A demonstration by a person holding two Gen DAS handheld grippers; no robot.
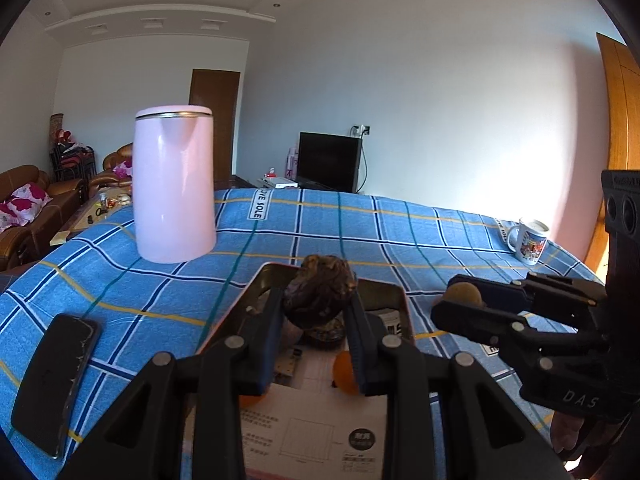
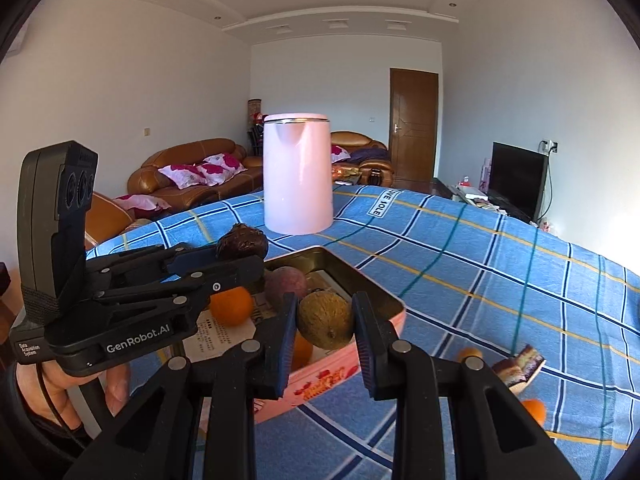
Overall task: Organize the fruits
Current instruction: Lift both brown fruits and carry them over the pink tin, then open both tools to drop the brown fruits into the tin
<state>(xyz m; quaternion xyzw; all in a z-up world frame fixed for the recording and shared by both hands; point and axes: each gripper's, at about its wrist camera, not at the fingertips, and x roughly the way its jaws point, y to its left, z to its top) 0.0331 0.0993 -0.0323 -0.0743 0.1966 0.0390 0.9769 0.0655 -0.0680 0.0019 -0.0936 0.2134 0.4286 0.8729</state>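
My left gripper (image 1: pixel 316 300) is shut on a dark wrinkled fruit (image 1: pixel 320 292), held above the open tin (image 1: pixel 400 292). Below it lie two oranges (image 1: pixel 346 372) on printed paper inside the tin. My right gripper (image 2: pixel 326 312) is shut on a brown kiwi (image 2: pixel 326 320) over the near corner of the tin (image 2: pixel 332 376). In the right wrist view the left gripper (image 2: pixel 236 256) holds the wrinkled fruit (image 2: pixel 242 244) at the left. A purple round fruit (image 2: pixel 286 286) and oranges (image 2: pixel 232 306) sit in the tin. The left wrist view shows the right gripper (image 1: pixel 448 296) with the kiwi (image 1: pixel 464 294).
A tall pink kettle (image 1: pixel 174 184) (image 2: pixel 298 174) stands behind the tin on the blue checked cloth. A black phone (image 1: pixel 56 380) lies at the left, a mug (image 1: pixel 528 240) at the far right. Two small oranges (image 2: pixel 534 412) and a cut dark piece (image 2: pixel 518 368) lie right of the tin.
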